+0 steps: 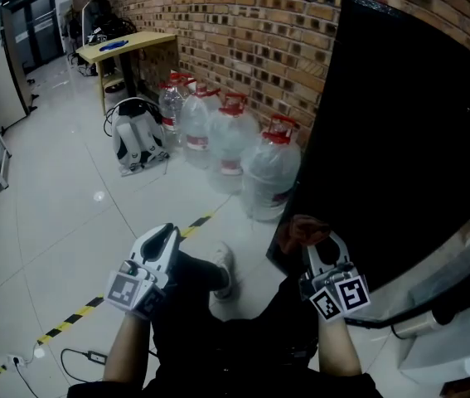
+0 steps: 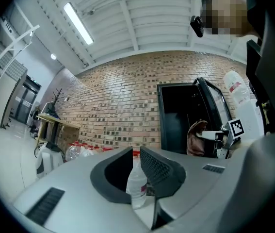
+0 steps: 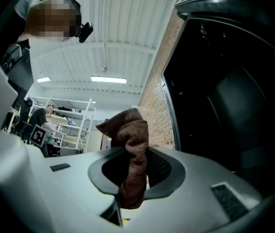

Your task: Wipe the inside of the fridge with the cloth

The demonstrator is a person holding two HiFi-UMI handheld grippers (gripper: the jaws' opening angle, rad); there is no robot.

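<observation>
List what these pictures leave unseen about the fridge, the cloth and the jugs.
- Inside of the fridge: only black in the head view and the right gripper view; shelves and any dirt are lost in the dark.
- Lower end of the cloth: hidden behind the body of the right tool, right gripper view.
- Label print on the water jugs: too small to read, head view.

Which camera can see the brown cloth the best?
The right gripper view: the brown cloth sits big in the middle, pinched between the jaws of the right gripper. The head view shows only a small bunch above that gripper. The left gripper view shows it tiny, far off beside the fridge.
</observation>
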